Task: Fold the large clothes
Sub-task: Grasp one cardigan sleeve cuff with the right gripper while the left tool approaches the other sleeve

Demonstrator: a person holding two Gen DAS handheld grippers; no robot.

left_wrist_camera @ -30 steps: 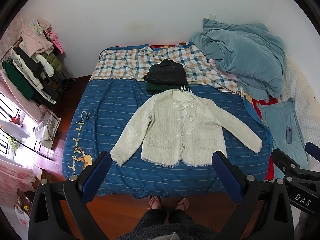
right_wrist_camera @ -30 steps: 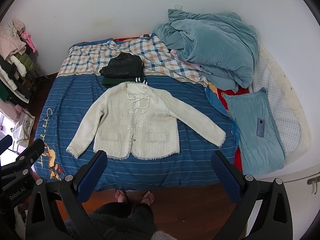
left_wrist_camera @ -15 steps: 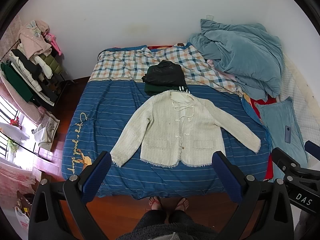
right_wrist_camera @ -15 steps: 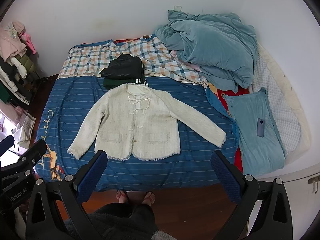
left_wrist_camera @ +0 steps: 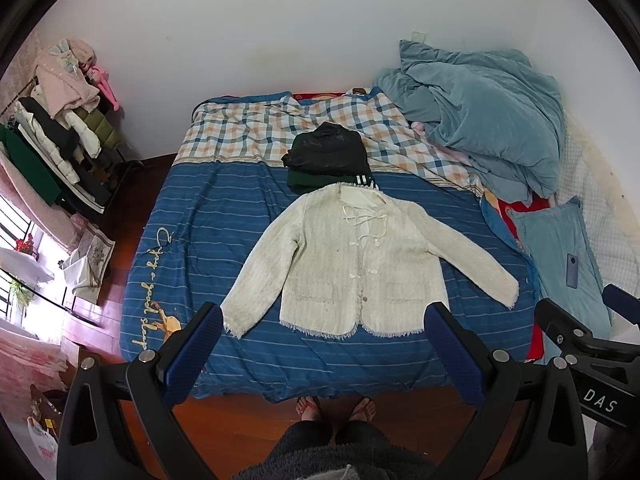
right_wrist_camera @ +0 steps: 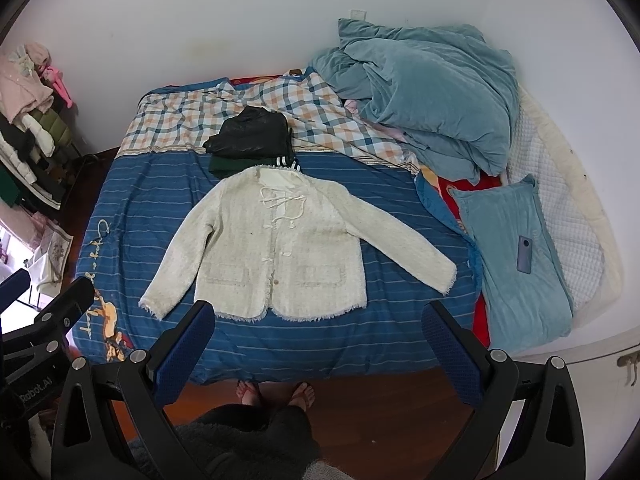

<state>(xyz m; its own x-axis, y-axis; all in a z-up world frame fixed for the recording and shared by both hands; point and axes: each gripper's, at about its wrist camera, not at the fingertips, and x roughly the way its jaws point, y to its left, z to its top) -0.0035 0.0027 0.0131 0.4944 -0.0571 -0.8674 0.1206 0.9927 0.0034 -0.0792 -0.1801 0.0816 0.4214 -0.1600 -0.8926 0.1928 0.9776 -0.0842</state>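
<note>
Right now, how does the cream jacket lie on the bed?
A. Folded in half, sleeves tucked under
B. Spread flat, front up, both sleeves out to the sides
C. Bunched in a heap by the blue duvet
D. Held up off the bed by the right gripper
B: the cream jacket lies spread flat on the bed, front ties showing and both sleeves out, with the left gripper and right gripper open and clear of it.
</note>
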